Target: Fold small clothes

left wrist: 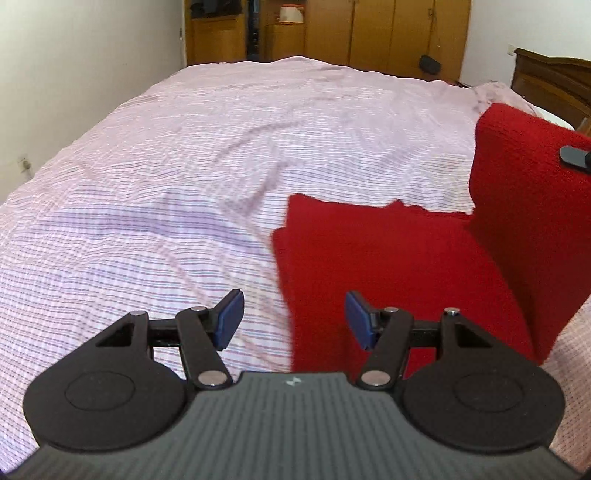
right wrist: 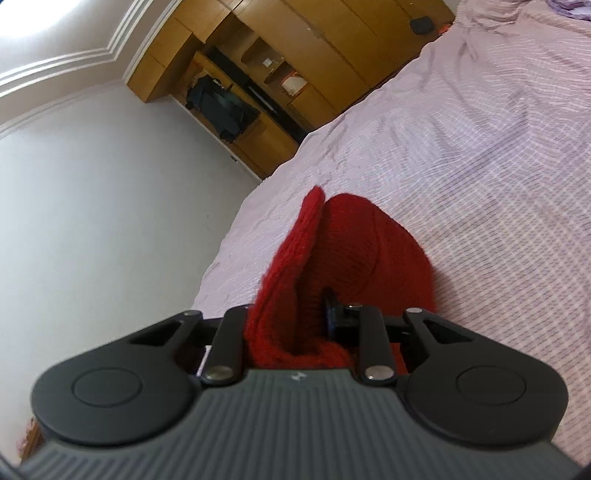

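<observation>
A red knitted garment [left wrist: 391, 251] lies on the striped bedspread [left wrist: 184, 166] at the right. Its right part is lifted up into a standing flap [left wrist: 524, 192], where a dark fingertip of the other gripper [left wrist: 574, 155] shows at the frame's edge. My left gripper [left wrist: 293, 319] hovers open over the garment's near left edge, nothing between its blue pads [left wrist: 231, 317]. In the right wrist view my right gripper [right wrist: 291, 317] is shut on a bunched fold of the red garment [right wrist: 332, 251], which hides the left pad and hangs raised over the bed.
The pale striped bedspread [right wrist: 480, 140] covers the whole bed. A white wall [left wrist: 74, 74] runs along the bed's left side. Wooden wardrobes [left wrist: 388, 33] stand beyond the far end, and a dark wooden headboard [left wrist: 554, 81] is at the right.
</observation>
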